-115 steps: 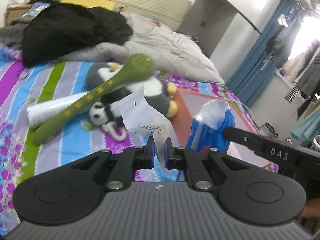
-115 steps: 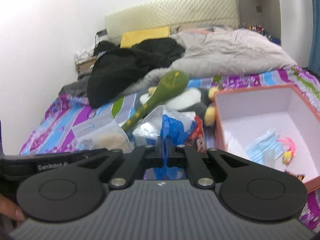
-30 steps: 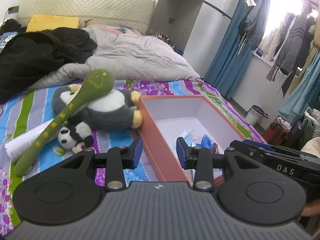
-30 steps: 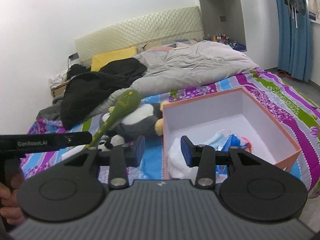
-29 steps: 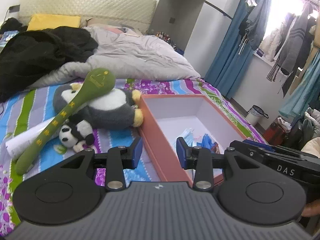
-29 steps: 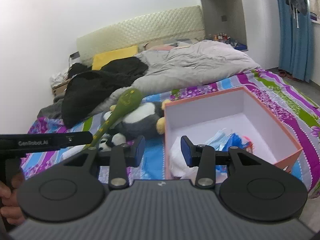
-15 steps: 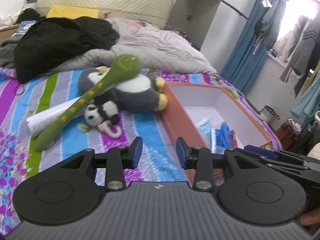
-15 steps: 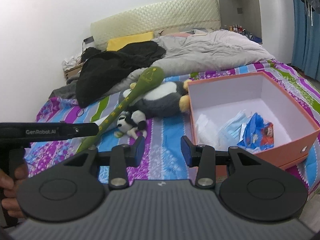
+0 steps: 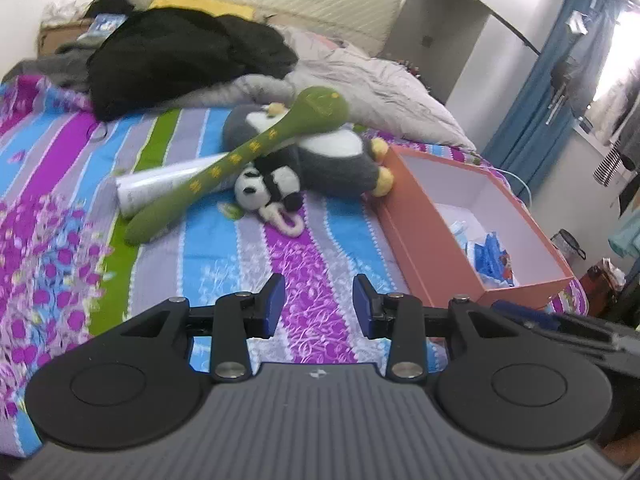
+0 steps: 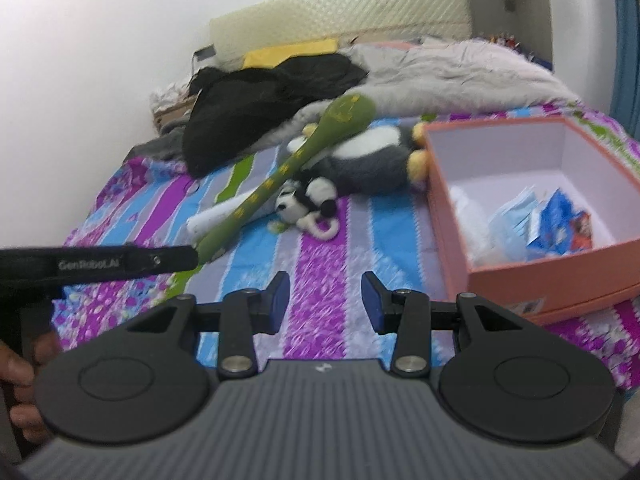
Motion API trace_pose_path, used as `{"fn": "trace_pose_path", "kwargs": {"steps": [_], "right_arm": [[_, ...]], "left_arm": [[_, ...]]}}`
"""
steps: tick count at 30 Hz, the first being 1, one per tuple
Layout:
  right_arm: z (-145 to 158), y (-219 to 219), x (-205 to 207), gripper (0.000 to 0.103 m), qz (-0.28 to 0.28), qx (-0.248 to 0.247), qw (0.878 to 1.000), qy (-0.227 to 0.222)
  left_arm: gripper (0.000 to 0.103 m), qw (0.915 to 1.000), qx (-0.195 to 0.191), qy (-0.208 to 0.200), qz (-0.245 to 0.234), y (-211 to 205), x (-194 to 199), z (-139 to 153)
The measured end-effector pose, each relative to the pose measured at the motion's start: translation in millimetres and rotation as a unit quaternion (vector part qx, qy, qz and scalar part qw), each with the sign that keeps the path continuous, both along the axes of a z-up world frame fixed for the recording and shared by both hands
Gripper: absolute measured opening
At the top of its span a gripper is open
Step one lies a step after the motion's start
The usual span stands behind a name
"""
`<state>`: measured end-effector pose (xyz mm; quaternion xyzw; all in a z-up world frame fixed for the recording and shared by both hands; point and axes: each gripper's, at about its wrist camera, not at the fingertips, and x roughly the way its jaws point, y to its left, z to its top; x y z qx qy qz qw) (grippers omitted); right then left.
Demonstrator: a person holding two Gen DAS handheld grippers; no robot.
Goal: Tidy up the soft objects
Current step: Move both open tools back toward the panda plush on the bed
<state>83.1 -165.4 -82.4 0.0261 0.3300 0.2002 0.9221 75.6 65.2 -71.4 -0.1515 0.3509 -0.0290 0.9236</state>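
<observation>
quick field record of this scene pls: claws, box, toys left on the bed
left claw: open, empty
right claw: open, empty
box: orange, open, on bed, holds masks and blue packet
toys on bed: penguin, small panda, green snake lying across them
under snake: white roll

Empty right claw [image 10: 324, 303] above bedsheet [image 10: 320, 256]

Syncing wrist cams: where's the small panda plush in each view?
Left wrist: small panda plush sits centre, slightly above the middle, under the green snake plush.
Right wrist: small panda plush sits centre, left of the orange box.
Shared landmark: the big penguin plush just behind it.
</observation>
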Motion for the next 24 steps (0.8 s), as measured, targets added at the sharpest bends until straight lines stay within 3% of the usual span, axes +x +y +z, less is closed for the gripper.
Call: {"fn": "trace_pose_path", "kwargs": {"steps": [10, 13, 15, 24], "right_arm": [[-29.7, 20.7, 28.5, 0.043, 0.021, -0.02, 0.999, 0.037], [-39.5, 26.3, 44.2, 0.043, 0.029, -0.027, 0.998, 0.043], [-46.9, 30.2, 57.1, 0.043, 0.031, -0.029, 0.998, 0.045], [-83.2, 51.3, 119.8, 0.043, 0.046, -0.039, 0.998, 0.034]], "left_arm": [[0.043, 0.9991, -0.008, 0.025, 0.032, 23.5, 26.9, -36.0], [0.043, 0.9987, -0.013, 0.032, 0.038, 29.7, 44.4, -50.6], [0.05, 0.9984, -0.014, 0.036, 0.042, 33.7, 57.6, -62.6], [0.052, 0.9976, -0.01, 0.048, 0.049, 48.6, 126.9, -113.0]]}}
